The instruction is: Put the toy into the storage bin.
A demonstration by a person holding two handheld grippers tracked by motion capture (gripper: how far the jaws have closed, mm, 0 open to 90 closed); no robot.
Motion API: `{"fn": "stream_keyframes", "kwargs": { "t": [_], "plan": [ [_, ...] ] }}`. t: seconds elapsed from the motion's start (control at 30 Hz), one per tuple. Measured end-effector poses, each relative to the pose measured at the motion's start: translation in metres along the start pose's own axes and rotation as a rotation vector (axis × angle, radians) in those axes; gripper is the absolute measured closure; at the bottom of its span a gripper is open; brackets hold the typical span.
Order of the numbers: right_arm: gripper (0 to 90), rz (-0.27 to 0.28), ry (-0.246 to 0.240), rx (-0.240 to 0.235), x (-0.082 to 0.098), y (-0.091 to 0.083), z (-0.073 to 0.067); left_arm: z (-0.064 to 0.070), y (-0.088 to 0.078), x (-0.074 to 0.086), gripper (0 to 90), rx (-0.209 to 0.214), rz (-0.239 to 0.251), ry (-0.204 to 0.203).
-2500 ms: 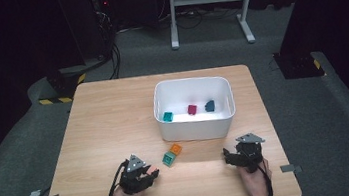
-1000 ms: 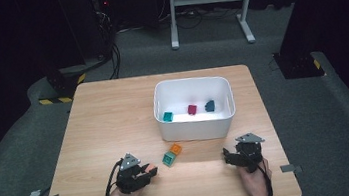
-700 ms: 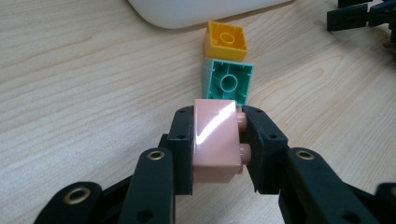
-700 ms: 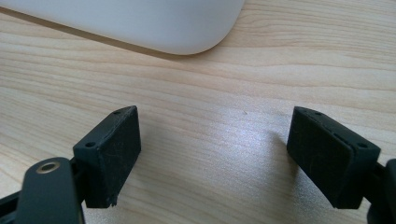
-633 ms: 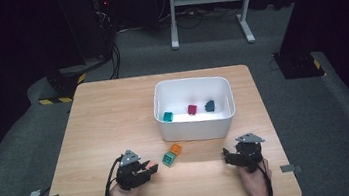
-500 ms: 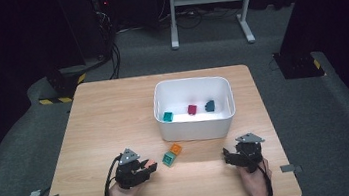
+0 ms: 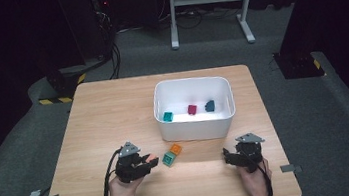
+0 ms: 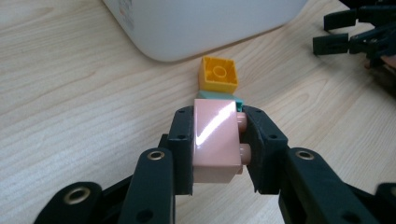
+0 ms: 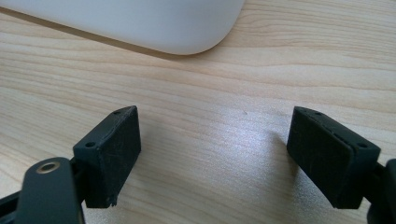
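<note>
low, left gripper (image 8: 217, 140) around pink brick (image 8: 215, 140)

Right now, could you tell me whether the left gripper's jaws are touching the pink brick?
Touching. In the left gripper view, the left gripper has both jaws pressed flat against the sides of the pink brick, with no gap.

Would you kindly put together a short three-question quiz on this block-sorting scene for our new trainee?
1. True or false: the left gripper is shut on a pink block.
2. How many blocks lie in the white bin?
3. Which best describes the right gripper? A) jaws open over bare table B) holding the yellow block C) inside the bin

Key: 1 true. 2 three: a teal block, a red block, a dark blue block. 3 A.
</note>
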State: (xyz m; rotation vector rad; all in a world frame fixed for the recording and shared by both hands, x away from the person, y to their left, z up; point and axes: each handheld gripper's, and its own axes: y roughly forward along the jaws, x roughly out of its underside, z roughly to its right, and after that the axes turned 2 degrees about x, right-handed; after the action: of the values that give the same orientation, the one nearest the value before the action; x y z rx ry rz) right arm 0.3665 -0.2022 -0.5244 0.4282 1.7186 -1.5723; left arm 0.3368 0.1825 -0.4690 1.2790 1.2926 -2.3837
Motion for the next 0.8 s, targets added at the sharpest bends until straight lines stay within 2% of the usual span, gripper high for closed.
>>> {"fn": "stream_keyframes", "kwargs": {
  "t": [0.23,0.47,0.73,0.77,0.8],
  "plan": [
    [17.3,0.000,0.000,0.000,0.000,0.000,0.000,-0.001,0.000,-0.007,66.0,0.014,-0.004,-0.004],
    [17.3,0.000,0.000,0.000,0.000,0.000,0.000,0.000,-0.002,-0.017,66.0,0.052,0.002,-0.013],
    [17.3,0.000,0.000,0.000,0.000,0.000,0.000,-0.001,-0.004,-0.024,66.0,0.068,-0.001,-0.025],
    [17.3,0.000,0.000,0.000,0.000,0.000,0.000,-0.003,-0.005,-0.025,66.0,0.071,-0.020,0.000],
    [17.3,0.000,0.000,0.000,0.000,0.000,0.000,-0.003,-0.006,-0.026,66.0,0.073,-0.020,0.000]
  ]
}}
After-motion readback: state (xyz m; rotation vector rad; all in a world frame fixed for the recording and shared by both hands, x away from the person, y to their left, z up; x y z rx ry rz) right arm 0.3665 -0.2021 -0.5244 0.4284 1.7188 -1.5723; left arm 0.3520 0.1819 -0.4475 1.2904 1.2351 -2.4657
